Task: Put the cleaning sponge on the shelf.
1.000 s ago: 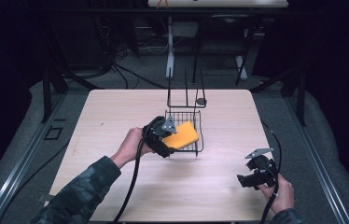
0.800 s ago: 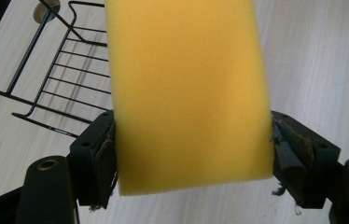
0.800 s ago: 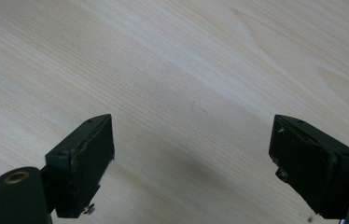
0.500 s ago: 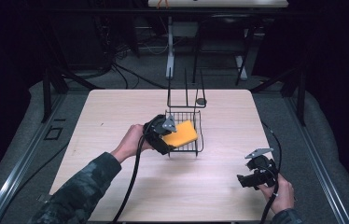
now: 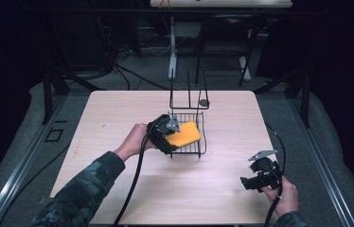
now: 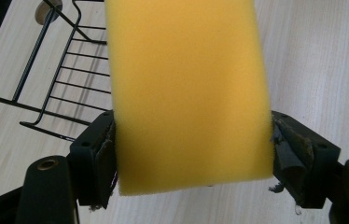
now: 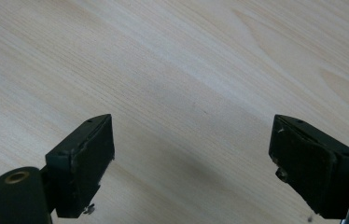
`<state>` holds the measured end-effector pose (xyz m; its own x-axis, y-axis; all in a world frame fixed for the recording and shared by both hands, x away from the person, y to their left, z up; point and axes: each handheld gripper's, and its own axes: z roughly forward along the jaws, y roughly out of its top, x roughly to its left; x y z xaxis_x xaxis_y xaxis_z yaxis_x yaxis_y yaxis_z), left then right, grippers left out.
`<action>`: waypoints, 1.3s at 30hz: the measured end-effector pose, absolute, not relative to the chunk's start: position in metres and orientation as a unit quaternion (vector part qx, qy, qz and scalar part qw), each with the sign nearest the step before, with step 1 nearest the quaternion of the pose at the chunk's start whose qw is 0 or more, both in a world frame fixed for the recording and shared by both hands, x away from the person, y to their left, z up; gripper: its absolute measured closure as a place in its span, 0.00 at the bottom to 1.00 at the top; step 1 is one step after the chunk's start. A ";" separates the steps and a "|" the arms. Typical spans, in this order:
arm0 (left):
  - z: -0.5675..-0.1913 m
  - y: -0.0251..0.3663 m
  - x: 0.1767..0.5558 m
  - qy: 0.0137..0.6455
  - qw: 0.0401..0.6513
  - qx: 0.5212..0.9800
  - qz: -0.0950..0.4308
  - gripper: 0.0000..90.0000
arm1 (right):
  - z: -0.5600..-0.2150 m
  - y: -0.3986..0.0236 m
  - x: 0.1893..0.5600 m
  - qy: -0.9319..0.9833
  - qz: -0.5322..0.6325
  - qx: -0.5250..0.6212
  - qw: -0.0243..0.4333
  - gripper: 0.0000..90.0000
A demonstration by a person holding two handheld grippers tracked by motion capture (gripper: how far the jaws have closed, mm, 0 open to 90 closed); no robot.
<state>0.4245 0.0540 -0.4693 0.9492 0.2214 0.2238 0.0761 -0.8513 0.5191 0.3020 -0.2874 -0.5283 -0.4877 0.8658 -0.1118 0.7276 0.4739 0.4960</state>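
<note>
- The left hand-held gripper [image 6: 193, 154] is clamped on a yellow sponge [image 6: 189, 93], its two black jaws pressing the sponge's sides near its lower edge.
- In the high view the left hand-held gripper [image 5: 177, 134] holds the sponge [image 5: 185, 134] tilted over the black wire basket [image 5: 202, 142], at the basket's left side.
- The person's left hand [image 5: 135, 141] grips the tool's body, and a black cable trails from it toward the near edge.
- The basket stands near the middle of the pale wooden surface [image 5: 118, 109], with tall wire uprights at its far end.
- The right hand-held gripper [image 7: 191, 158] has its jaws wide apart over bare wood, nothing between them.
- It sits at the near right corner [image 5: 247, 182], well apart from the basket.
</note>
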 end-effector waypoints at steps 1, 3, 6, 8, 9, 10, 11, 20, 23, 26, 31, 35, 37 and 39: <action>-0.470 0.054 0.425 0.079 0.262 0.951 0.141 0.28 | -0.529 -0.287 0.302 0.840 0.196 0.474 0.178 0.15; -0.471 0.054 0.426 0.077 0.260 0.952 0.142 0.28 | -0.528 -0.287 0.302 0.840 0.195 0.474 0.177 0.15; -0.472 0.054 0.428 0.073 0.258 0.953 0.140 0.28 | -0.528 -0.287 0.302 0.840 0.197 0.474 0.179 0.15; -0.473 0.054 0.429 0.072 0.257 0.953 0.142 0.28 | -0.528 -0.287 0.302 0.840 0.197 0.474 0.178 0.15; -0.474 0.054 0.430 0.071 0.256 0.954 0.142 0.28 | -0.528 -0.287 0.302 0.840 0.197 0.474 0.178 0.15; -0.475 0.054 0.432 0.069 0.254 0.955 0.136 0.28 | -0.529 -0.287 0.302 0.840 0.196 0.473 0.179 0.15; -0.475 0.054 0.432 0.069 0.254 0.955 0.136 0.28 | -0.529 -0.287 0.302 0.840 0.196 0.473 0.179 0.15; -0.485 0.047 0.438 0.053 0.246 0.958 0.137 0.28 | -0.528 -0.287 0.302 0.841 0.195 0.473 0.177 0.15; -0.488 0.046 0.441 0.050 0.245 0.959 0.136 0.28 | -0.528 -0.287 0.302 0.840 0.195 0.474 0.176 0.15; -0.490 0.043 0.444 0.042 0.238 0.962 0.127 0.28 | -0.528 -0.287 0.302 0.841 0.194 0.473 0.177 0.15; -0.491 0.039 0.450 0.034 0.236 0.964 0.117 0.28 | -0.528 -0.288 0.302 0.841 0.194 0.472 0.177 0.15; -0.492 0.039 0.453 0.028 0.230 0.966 0.114 0.28 | -0.528 -0.288 0.302 0.841 0.194 0.473 0.177 0.15; -0.492 0.039 0.455 0.027 0.232 0.966 0.112 0.28 | -0.528 -0.288 0.302 0.841 0.194 0.473 0.177 0.15; -0.492 0.038 0.455 0.020 0.233 0.966 0.111 0.28 | -0.528 -0.288 0.302 0.841 0.195 0.472 0.177 0.15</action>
